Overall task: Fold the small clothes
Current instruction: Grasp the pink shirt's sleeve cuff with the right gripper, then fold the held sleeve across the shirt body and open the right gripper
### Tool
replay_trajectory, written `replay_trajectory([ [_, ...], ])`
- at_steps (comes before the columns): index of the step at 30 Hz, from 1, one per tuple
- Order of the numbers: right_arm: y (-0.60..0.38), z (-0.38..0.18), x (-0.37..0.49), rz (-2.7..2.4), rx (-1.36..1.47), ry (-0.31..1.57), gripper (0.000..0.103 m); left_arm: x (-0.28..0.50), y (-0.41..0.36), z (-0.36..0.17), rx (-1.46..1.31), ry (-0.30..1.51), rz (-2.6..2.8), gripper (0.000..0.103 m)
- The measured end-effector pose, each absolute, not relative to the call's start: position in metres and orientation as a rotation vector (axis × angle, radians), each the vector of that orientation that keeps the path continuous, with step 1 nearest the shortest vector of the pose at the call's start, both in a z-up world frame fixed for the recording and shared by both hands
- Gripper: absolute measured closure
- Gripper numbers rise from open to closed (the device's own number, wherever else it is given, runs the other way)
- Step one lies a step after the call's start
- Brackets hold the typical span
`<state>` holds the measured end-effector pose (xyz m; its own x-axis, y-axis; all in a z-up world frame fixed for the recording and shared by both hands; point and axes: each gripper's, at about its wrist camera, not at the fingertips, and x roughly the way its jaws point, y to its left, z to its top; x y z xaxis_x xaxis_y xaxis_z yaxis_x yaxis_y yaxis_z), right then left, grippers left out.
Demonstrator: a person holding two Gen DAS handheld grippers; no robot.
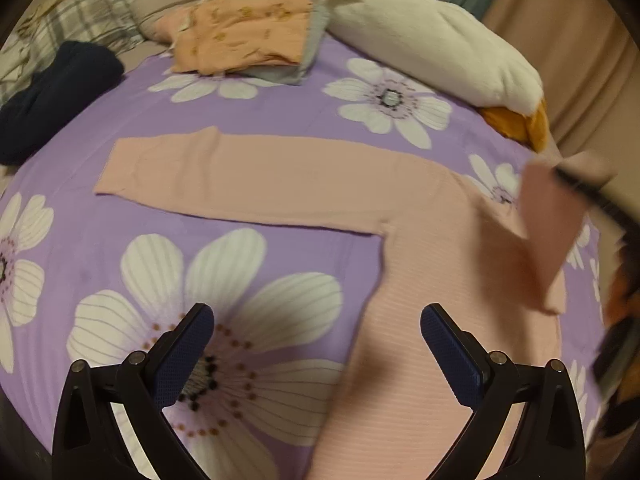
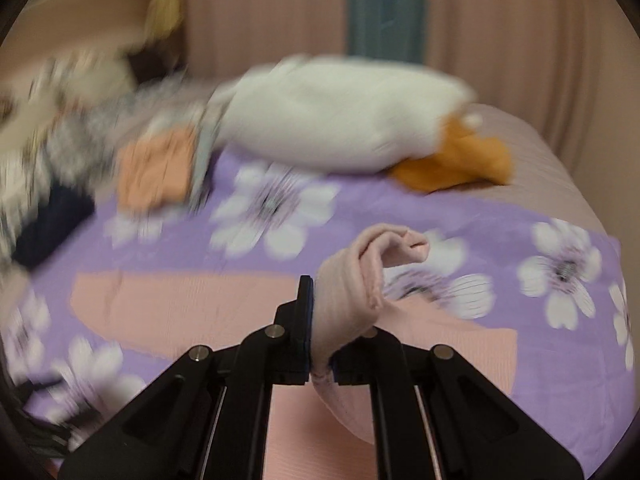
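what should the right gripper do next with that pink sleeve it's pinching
Probably carry the sleeve across the pink top and lay it flat on the body. The right gripper is shut on it and holds it up, the other sleeve lies flat and spread, and the left gripper is open above the bedspread.

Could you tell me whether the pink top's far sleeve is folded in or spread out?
Spread: the far sleeve lies flat, straight out from the pink top across the purple bedspread.

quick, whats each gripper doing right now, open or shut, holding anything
left gripper: open, holding nothing, above the pink top.
right gripper: shut on a sleeve of the pink top, lifted off the bed.
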<state>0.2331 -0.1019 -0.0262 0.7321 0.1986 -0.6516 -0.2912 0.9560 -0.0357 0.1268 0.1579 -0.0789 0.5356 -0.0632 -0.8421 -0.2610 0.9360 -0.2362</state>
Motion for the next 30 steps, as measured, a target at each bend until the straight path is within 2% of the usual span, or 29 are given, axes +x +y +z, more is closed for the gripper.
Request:
replay_trajectory([
  [5, -0.04, -0.107, 0.236, 0.316, -0.356, 0.826, 0.093, 0.128, 0.171, -0.084, -0.372, 1.006, 0.134, 0.001],
  [6, -0.032, -0.123, 0.235, 0.332, -0.383, 0.865, 0.082, 0.129, 0.172, -0.085, -0.376, 1.004, 0.13, 0.001],
  [8, -0.019, -0.142, 0.231, 0.375, -0.417, 0.921, 0.05, 0.13, 0.173, -0.085, -0.384, 1.002, 0.127, 0.001],
  [13, -0.026, -0.126, 0.21, 0.547, -0.345, 0.895, 0.047, 0.138, 0.167, -0.084, -0.393, 0.993, 0.099, 0.001],
  [16, -0.075, -0.09, 0.201, 0.668, -0.095, 0.832, 0.034, 0.146, 0.16, -0.083, -0.39, 0.982, 0.066, 0.001],
  [18, -0.107, -0.082, 0.205, 0.648, 0.032, 0.809, 0.034, 0.152, 0.155, -0.084, -0.393, 0.977, 0.05, 0.001],
  [19, -0.12, -0.083, 0.211, 0.614, 0.078, 0.821, 0.039, 0.154, 0.154, -0.084, -0.399, 0.974, 0.042, 0.001],
  [20, -0.125, -0.088, 0.214, 0.581, 0.088, 0.833, 0.056, 0.157, 0.154, -0.085, -0.41, 0.973, 0.035, 0.001],
  [22, -0.125, -0.101, 0.222, 0.531, 0.084, 0.868, 0.072, 0.161, 0.156, -0.088, -0.437, 0.975, 0.026, 0.001],
  [25, -0.103, -0.12, 0.227, 0.578, 0.086, 0.885, 0.079, 0.164, 0.168, -0.093, -0.475, 0.976, 0.042, 0.001],
  [30, -0.028, -0.147, 0.248, 0.638, 0.069, 0.909, 0.08, 0.161, 0.204, -0.102, -0.557, 0.977, 0.106, 0.001],
])
